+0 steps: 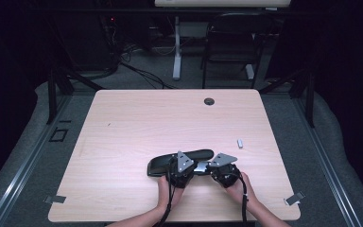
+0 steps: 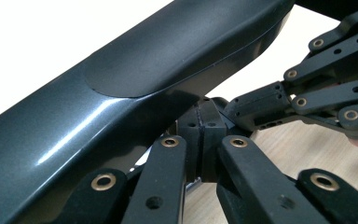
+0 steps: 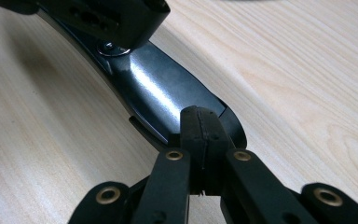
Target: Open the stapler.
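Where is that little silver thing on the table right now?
In the high view the small silver piece lies alone on the table, toward its right edge, just beyond and right of the right gripper.

High view: table (image 1: 123,118) evenly lit from above, surroundings nearly black, picture soft and low in detail. Left gripper view: background behind the dark glossy part (image 2: 121,93) blown out to white (overexposed), a highlight streak along its flank. Right gripper view: broad sheen on the part, soft shadow beside it, far wood grain blurred.
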`<state>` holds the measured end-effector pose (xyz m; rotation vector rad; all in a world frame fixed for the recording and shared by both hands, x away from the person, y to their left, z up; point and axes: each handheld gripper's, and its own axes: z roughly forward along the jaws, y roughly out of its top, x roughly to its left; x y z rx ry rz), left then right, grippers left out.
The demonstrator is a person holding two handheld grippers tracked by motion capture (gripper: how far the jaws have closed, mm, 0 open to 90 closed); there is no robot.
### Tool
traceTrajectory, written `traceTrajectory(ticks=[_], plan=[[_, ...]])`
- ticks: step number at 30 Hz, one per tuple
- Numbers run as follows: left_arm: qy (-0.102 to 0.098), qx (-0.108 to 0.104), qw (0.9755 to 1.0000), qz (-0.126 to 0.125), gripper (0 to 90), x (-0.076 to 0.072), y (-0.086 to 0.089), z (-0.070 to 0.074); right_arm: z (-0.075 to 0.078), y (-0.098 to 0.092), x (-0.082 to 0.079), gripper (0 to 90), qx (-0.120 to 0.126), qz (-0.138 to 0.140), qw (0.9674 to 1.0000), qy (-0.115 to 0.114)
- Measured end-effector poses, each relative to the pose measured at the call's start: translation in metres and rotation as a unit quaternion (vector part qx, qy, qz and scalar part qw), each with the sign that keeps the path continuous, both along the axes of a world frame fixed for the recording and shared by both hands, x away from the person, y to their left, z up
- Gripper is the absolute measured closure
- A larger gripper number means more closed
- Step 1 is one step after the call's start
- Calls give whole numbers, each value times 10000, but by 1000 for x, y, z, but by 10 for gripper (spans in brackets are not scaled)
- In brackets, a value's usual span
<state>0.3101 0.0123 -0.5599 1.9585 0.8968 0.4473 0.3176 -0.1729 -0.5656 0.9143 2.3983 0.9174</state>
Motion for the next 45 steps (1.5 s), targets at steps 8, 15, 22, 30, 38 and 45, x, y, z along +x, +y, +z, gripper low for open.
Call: traceTrajectory(ticks=[8,15,22,30,38,45], plan=[[-45,-52,10000,-8,900,0,2,2,0,0,0,900,-7,16,10000,-8],[-77,-148,9999,-17,900,0,4,6,0,1,0,900,-25,22,10000,-43],[-124,-235,9996,-30,900,0,6,14,0,1,0,900,-20,18,10000,-42],[-154,-278,9995,-64,900,0,9,18,0,1,0,900,-37,21,10000,-39],[-233,-323,9992,-38,900,-1,10,20,0,1,0,900,-35,8,10000,-16],[-283,-377,9989,-25,900,-1,13,26,0,1,1,900,-34,11,10000,-30]])
